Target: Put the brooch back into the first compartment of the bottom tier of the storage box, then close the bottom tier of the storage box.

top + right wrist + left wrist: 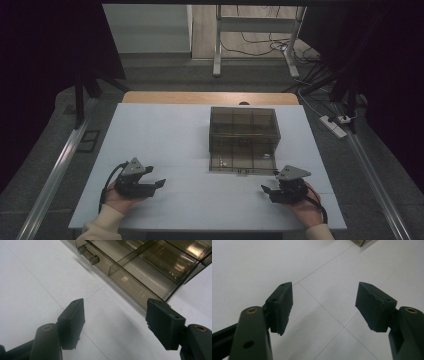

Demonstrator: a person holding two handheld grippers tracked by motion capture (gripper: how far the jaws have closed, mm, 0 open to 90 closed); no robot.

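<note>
We list one smoky, see-through compartment box (243, 135), divided inside by partitions, standing on the white surface (165, 135) right of its centre. A drawer section (242, 161) juts from its near side, with a small double knob (88, 255) on the front, seen in the right gripper view.

Left tool (156, 184): held in the person's left hand (120, 197) near the front left of the surface, well apart from the box, jaws spread, nothing between them. Its own view shows bare white surface crossed by thin seams.

Right tool (267, 190): held in the right hand (306, 206) just in front of the box's near right corner, jaws spread and empty, not touching the box.

Beyond the surface we note a wooden edge (210, 97), a power strip (333, 126) and cables on the grey floor.
</note>
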